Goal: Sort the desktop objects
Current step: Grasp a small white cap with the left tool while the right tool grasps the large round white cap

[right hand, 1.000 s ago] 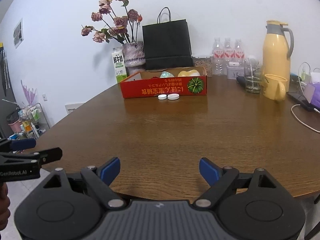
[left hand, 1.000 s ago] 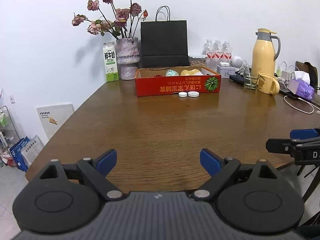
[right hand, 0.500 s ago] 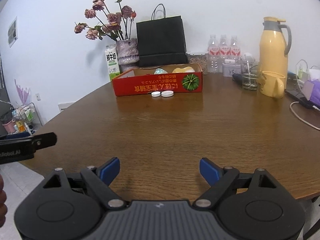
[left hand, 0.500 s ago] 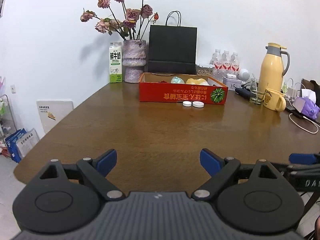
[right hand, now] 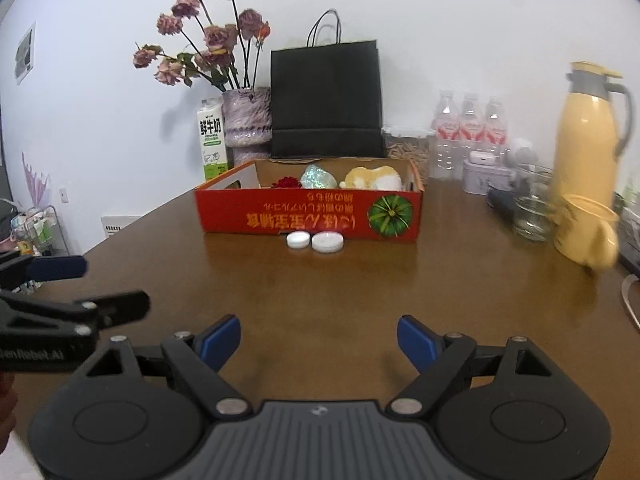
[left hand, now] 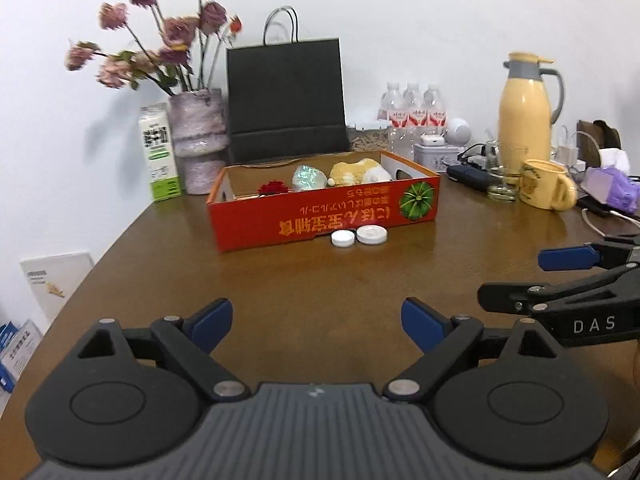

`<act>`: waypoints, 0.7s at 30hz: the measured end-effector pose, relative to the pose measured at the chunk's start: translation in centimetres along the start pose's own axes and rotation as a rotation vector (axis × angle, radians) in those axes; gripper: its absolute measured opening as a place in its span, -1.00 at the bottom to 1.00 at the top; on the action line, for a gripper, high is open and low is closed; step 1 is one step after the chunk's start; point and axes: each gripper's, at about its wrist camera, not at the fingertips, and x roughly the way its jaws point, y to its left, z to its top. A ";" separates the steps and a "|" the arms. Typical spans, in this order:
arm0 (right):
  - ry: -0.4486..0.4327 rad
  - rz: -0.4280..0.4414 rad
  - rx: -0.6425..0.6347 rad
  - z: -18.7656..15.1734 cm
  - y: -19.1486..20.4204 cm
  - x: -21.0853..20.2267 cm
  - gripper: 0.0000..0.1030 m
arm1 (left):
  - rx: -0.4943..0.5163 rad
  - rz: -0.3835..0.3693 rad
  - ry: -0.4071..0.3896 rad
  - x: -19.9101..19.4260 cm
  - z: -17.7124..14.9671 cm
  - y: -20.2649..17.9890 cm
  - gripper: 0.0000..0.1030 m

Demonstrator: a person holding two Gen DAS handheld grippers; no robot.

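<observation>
A red cardboard box (left hand: 320, 220) stands far across the wooden table (left hand: 360, 280), also in the right wrist view (right hand: 308, 216). It holds a red flower (left hand: 273, 188), a shiny wrapped thing (left hand: 307, 178) and a yellow-white plush (left hand: 354, 172). Two white round lids (left hand: 343, 238) (left hand: 371, 235) lie against its front wall. My left gripper (left hand: 316, 316) hovers over the near table, jaws wide but closing, nothing between them. My right gripper (right hand: 319, 334) is beside it, also closing on nothing. Each shows in the other's view: right (left hand: 528, 278), left (right hand: 100, 286).
Behind the box stand a vase of dried roses (left hand: 198, 140), a milk carton (left hand: 160, 152) and a black paper bag (left hand: 286, 100). To the right are water bottles (left hand: 412, 108), a yellow thermos (left hand: 524, 120), a yellow mug (left hand: 546, 190), a glass (left hand: 502, 184) and a cable (left hand: 608, 222).
Both grippers have moved forward over the table towards the red box, which now looks larger and nearer. The jaws of both stay wide with nothing in them.
</observation>
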 end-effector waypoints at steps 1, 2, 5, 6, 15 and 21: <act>0.014 0.015 -0.003 0.7 -0.3 1.3 0.61 | -0.001 0.003 0.014 1.3 0.6 0.2 0.69; 0.031 0.034 -0.009 1.4 -0.6 2.6 0.56 | -0.004 -0.001 0.038 3.0 1.4 0.6 0.62; 0.079 0.064 -0.023 3.6 -1.6 6.7 0.36 | -0.012 -0.073 0.090 7.4 3.4 1.6 0.52; 0.091 0.065 -0.033 4.3 -1.9 8.0 0.35 | -0.015 -0.097 0.092 9.1 4.1 1.8 0.52; 0.129 0.105 -0.118 7.3 -3.7 16.6 0.17 | 0.001 -0.222 0.147 20.1 5.8 1.3 0.07; 0.145 0.142 -0.161 7.4 -3.9 20.2 0.12 | 0.007 -0.254 0.168 22.6 5.9 1.5 -0.45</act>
